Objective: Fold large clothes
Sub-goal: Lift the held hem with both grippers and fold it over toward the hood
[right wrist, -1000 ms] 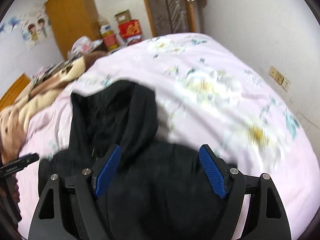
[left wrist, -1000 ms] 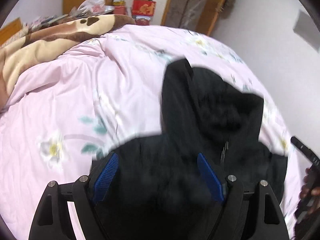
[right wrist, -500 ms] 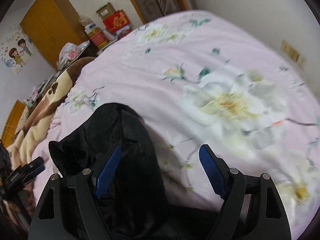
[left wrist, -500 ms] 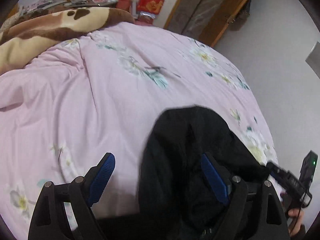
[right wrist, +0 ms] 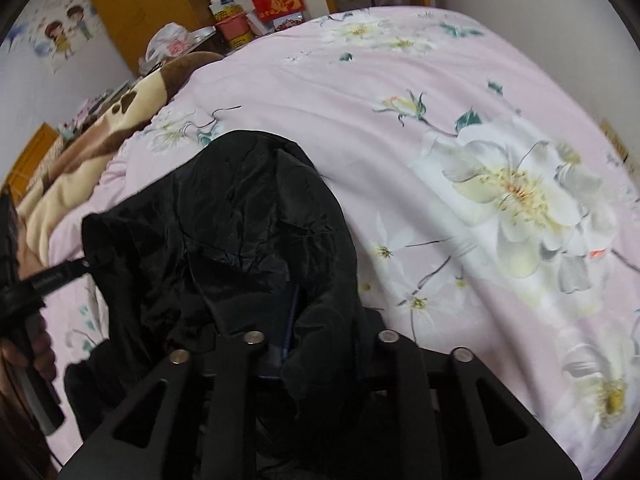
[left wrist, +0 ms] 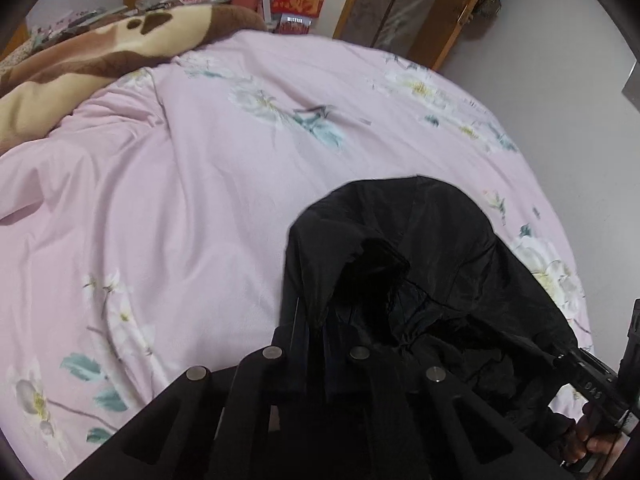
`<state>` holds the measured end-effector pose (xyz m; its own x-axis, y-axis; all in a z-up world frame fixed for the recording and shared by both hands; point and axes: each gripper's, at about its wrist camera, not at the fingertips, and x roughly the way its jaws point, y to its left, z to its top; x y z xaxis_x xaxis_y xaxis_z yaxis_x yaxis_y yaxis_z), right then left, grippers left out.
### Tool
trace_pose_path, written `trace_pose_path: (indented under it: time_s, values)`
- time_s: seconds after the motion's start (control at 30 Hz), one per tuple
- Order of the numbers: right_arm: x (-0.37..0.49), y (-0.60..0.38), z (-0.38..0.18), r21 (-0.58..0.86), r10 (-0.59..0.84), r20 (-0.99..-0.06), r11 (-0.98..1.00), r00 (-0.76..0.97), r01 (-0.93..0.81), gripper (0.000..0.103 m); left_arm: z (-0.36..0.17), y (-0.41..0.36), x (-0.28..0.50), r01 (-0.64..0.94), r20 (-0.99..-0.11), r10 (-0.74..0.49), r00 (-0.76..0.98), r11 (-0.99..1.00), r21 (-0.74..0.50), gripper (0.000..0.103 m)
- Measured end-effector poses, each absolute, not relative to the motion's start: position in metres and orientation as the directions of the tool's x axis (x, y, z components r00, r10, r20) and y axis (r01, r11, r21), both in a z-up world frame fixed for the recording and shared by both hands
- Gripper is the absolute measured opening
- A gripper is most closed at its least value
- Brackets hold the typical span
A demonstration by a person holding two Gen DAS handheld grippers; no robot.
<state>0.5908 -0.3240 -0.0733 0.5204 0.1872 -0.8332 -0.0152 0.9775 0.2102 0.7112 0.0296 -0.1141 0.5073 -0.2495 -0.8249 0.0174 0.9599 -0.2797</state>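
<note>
A black hooded jacket [left wrist: 420, 272] lies bunched on the pink flowered bed cover [left wrist: 180, 200]. My left gripper [left wrist: 314, 356] is shut on the jacket's fabric near its left edge. In the right wrist view the jacket [right wrist: 240, 220] rises from the bed cover [right wrist: 460, 140], and my right gripper [right wrist: 316, 340] is shut on its cloth. The right gripper's tip also shows at the right edge of the left wrist view [left wrist: 576, 364]. The left gripper's tip shows at the left of the right wrist view [right wrist: 76, 268], pinching the jacket's edge.
A brown and cream blanket [left wrist: 80, 60] lies heaped at the bed's far left. Red boxes [left wrist: 300, 0] and bags stand beyond the bed by a wooden wardrobe [right wrist: 140, 12]. A white wall [left wrist: 560, 100] runs along the bed's right side.
Both grippers have closed from open onto the black jacket. The jacket's hood end now sits gathered and raised between them, nearer the cameras.
</note>
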Motion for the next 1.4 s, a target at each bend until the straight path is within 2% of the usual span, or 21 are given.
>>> trace_pose_path:
  time_s: [0.23,0.33,0.53,0.63,0.77,1.0,1.07,1.13,1.2,1.3,1.4]
  values:
    - [0.538,-0.307,-0.046,0.049,0.105,-0.782,0.993,0.615,-0.107,0.016,-0.082,0.048,0.656,0.054,-0.781,-0.254,0.571,0.961,-0.273,0.004]
    - [0.512,-0.304,-0.038,0.014,0.096,-0.764,0.991,0.637,-0.133,0.016,-0.073,0.059,0.627,0.060,-0.763,-0.279,0.583,0.951,-0.303,0.004]
    - [0.460,-0.297,-0.027,-0.025,0.104,-0.727,0.984,0.679,-0.177,0.015,-0.062,0.066,0.565,0.117,-0.737,-0.275,0.617,0.959,-0.259,0.004]
    - [0.438,-0.292,-0.024,-0.065,0.096,-0.711,0.977,0.697,-0.201,0.015,-0.064,0.068,0.541,0.124,-0.745,-0.268,0.611,0.962,-0.244,0.004]
    - [0.408,-0.289,-0.031,-0.101,0.090,-0.718,0.968,0.691,-0.231,0.014,-0.074,0.082,0.512,0.089,-0.753,-0.278,0.596,0.955,-0.282,0.004]
    - [0.376,-0.300,-0.040,-0.105,0.078,-0.727,0.969,0.683,-0.222,0.014,-0.098,0.097,0.479,0.016,-0.780,-0.272,0.563,0.948,-0.319,0.007]
    - [0.369,-0.303,-0.044,-0.108,0.070,-0.734,0.970,0.675,-0.217,0.013,-0.100,0.101,0.469,0.010,-0.779,-0.282,0.560,0.942,-0.335,0.010]
    - [0.364,-0.305,-0.048,-0.120,0.053,-0.740,0.971,0.670,-0.209,0.012,-0.103,0.109,0.463,-0.017,-0.783,-0.281,0.555,0.937,-0.349,0.034]
    - [0.360,-0.312,-0.054,-0.095,0.052,-0.747,0.978,0.663,-0.184,0.011,-0.107,0.122,0.452,-0.058,-0.777,-0.293,0.558,0.920,-0.388,0.042]
    - [0.357,-0.319,-0.057,-0.061,0.056,-0.753,0.986,0.655,-0.155,0.011,-0.110,0.132,0.438,-0.074,-0.784,-0.316,0.534,0.907,-0.416,0.044]
    - [0.352,-0.322,-0.060,-0.061,0.051,-0.758,0.987,0.650,-0.149,0.006,-0.109,0.140,0.424,-0.076,-0.804,-0.259,0.536,0.933,-0.351,0.044]
